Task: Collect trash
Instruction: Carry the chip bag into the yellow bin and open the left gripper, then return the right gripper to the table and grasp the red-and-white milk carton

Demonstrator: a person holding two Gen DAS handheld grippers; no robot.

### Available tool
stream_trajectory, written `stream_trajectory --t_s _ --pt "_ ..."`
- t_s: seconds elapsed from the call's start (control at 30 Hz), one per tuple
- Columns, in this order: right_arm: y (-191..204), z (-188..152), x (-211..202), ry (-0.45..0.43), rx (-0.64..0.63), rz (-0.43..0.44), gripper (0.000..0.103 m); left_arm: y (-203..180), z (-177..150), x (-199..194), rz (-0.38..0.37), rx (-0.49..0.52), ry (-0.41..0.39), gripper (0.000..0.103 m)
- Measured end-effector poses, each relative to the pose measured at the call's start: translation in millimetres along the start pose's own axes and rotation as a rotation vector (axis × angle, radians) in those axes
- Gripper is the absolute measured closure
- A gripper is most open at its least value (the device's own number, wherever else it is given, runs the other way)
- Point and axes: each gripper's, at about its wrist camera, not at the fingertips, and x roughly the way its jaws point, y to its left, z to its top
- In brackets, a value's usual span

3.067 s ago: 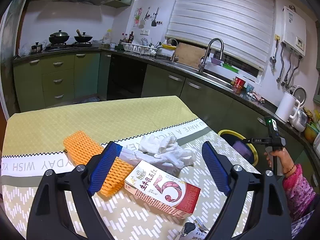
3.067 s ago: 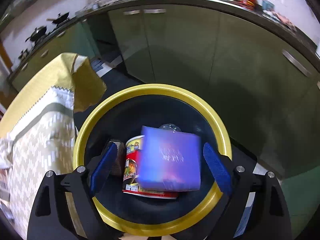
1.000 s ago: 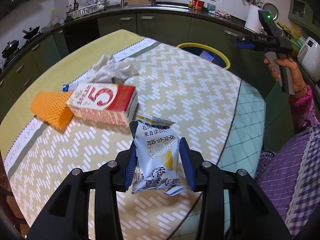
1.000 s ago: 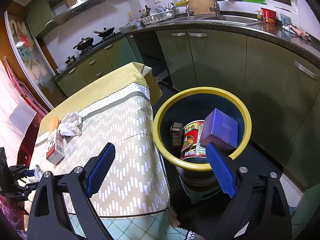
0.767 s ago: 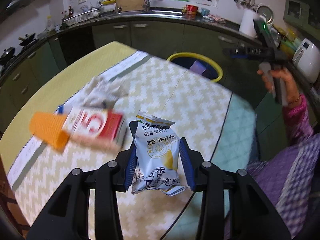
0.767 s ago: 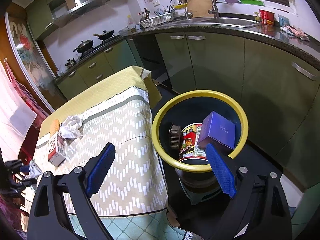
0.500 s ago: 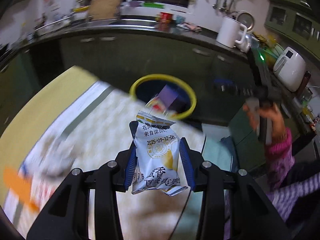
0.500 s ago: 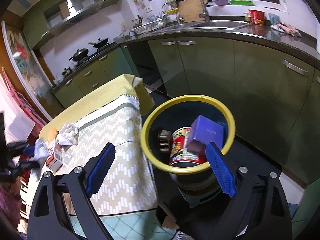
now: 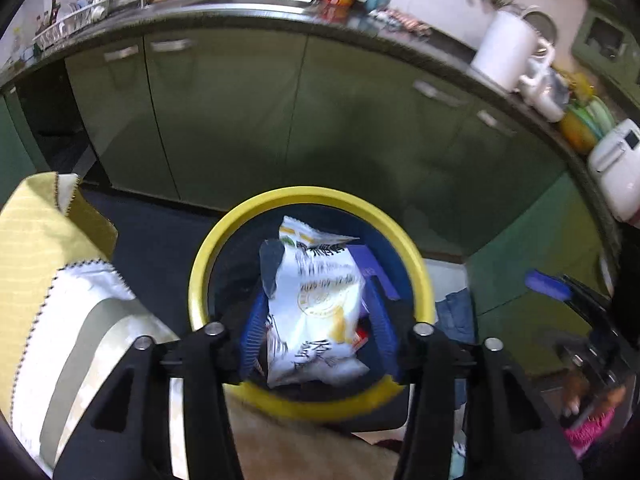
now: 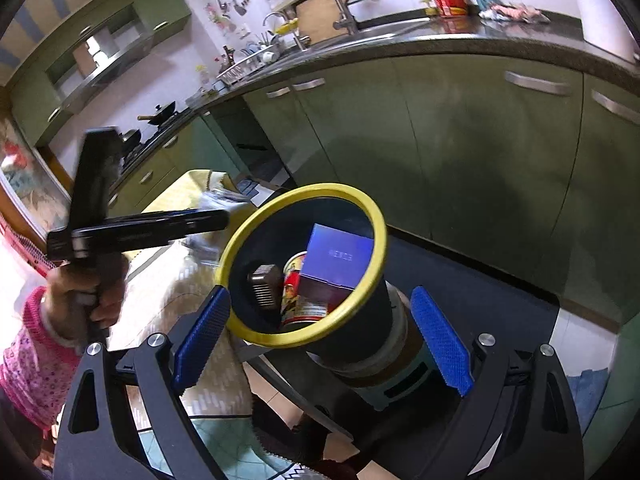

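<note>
A white snack bag (image 9: 316, 300) hangs over the mouth of the yellow-rimmed bin (image 9: 304, 196), between the blue pads of my left gripper (image 9: 318, 328). The jaws are opening, and a gap shows between the bag and the right-hand pad. In the bin lie a purple box (image 10: 338, 256), a red printed cup (image 10: 298, 292) and a dark ridged item (image 10: 264, 288). My right gripper (image 10: 320, 336) stands wide open in front of the bin (image 10: 360, 208), with nothing held between its fingers. A hand (image 10: 92, 292) holds the left gripper at the left of the right wrist view.
The table with its patterned cloth (image 9: 60, 320) borders the bin on the left. Green cabinets (image 9: 320, 120) and a dark counter run behind it. A white kettle (image 9: 504, 52) stands on the counter at the right. A blue pad of the right gripper (image 9: 548, 286) shows at the right edge.
My left gripper carried the snack bag from the table over to the bin, and its jaws have widened around the bag. The right gripper drifted a little lower toward the bin and rolled.
</note>
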Motion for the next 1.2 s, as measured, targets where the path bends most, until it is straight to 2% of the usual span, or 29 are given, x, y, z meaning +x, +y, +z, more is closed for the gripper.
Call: stream_trajectory --t_s 0.03,0.07,0.2,0.3,0.4,0.5,0.6,0.67,0.8,0.97,1.1,1.2 --pt "-1.5 -0.2 0.6 0.001 0.003 -0.001 0.012 2.2 2.2 6.6 0.001 -0.019 0.005 0.040" --pt "-2.8 0.3 1.8 0.004 0.005 -0.001 0.012 4.2 1.7 8.1 -0.003 -0.036 0.001 0.037" --pt "-0.2 1.2 4.9 0.008 0.003 0.002 0.012 5.8 -11.3 -13.9 -0.048 -0.079 -0.045 0.035" --pt "6.2 -1.2 7.5 0.011 -0.005 -0.001 0.012 4.7 -28.1 -52.2 -0.074 -0.079 -0.125 0.034" --pt "16.9 -2.7 10.8 0.022 -0.025 -0.001 0.012 5.9 -57.3 -99.9 -0.036 -0.072 -0.228 0.029" --pt "34.2 -4.3 13.8 0.033 -0.058 0.011 0.012 16.3 -88.5 -139.3 -0.001 -0.111 -0.313 0.027" --pt "61.8 -6.3 16.7 0.042 -0.118 0.032 0.012 35.7 -129.2 -186.4 0.067 -0.171 -0.406 0.020" --pt "84.6 -7.7 20.5 0.053 -0.167 0.045 0.012 52.5 -161.1 -216.3 0.138 -0.209 -0.461 0.018" --pt "133.4 -17.0 31.6 0.083 -0.267 0.082 0.012 83.7 -209.1 -260.6 0.286 -0.268 -0.522 0.016" --pt "208.9 -38.5 51.7 0.138 -0.420 0.161 0.012 131.7 -270.3 -315.9 0.463 -0.399 -0.618 0.013" --pt "275.1 -63.9 66.7 0.180 -0.560 0.261 0.012 164.7 -310.7 -339.0 0.549 -0.505 -0.665 0.013" --pt "325.5 -87.9 75.7 0.198 -0.684 0.350 0.012 177.6 -326.7 -343.8 0.567 -0.556 -0.685 0.013"
